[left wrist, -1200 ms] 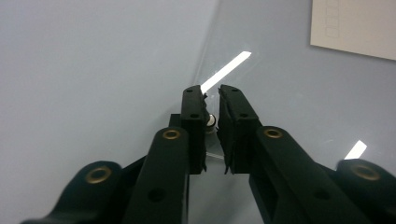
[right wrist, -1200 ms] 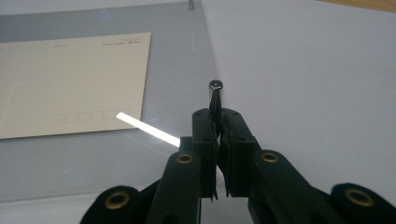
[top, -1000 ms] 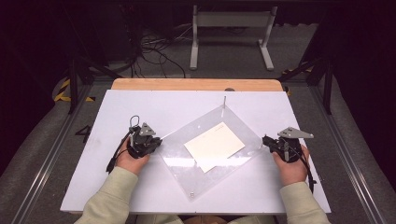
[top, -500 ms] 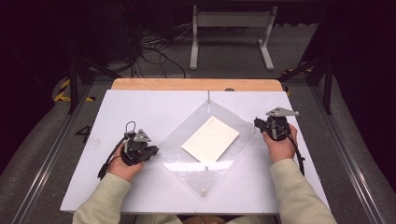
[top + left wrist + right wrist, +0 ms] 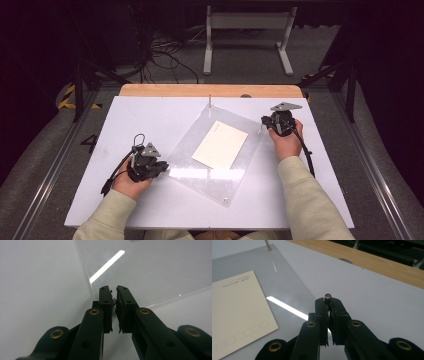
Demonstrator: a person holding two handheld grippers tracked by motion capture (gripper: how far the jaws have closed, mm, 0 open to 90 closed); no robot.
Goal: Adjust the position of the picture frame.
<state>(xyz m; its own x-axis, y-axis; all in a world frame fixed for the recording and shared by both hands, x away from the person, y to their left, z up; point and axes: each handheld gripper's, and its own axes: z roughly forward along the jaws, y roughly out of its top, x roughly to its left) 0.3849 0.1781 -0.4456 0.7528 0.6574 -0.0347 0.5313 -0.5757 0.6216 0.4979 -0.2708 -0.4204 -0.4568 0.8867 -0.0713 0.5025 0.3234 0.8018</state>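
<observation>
**Both grippers clamped on corner posts of the clear sheet**

A clear acrylic panel point(image 5: 220, 165) lies skewed on the white table point(image 5: 150, 115), with a cream card point(image 5: 220, 145) on or under it; which one is hard to tell. The left gripper point(image 5: 113, 293) is clenched on a small metal post point(image 5: 114, 300) at the panel's near-left corner, the post almost wholly hidden between the jaws. The right gripper point(image 5: 328, 301) pinches the post point(image 5: 327, 296) at the far-right corner, only its rounded tip poking out. The card's printed line is too small to read, and the panel's edges fade into glare.
</observation>
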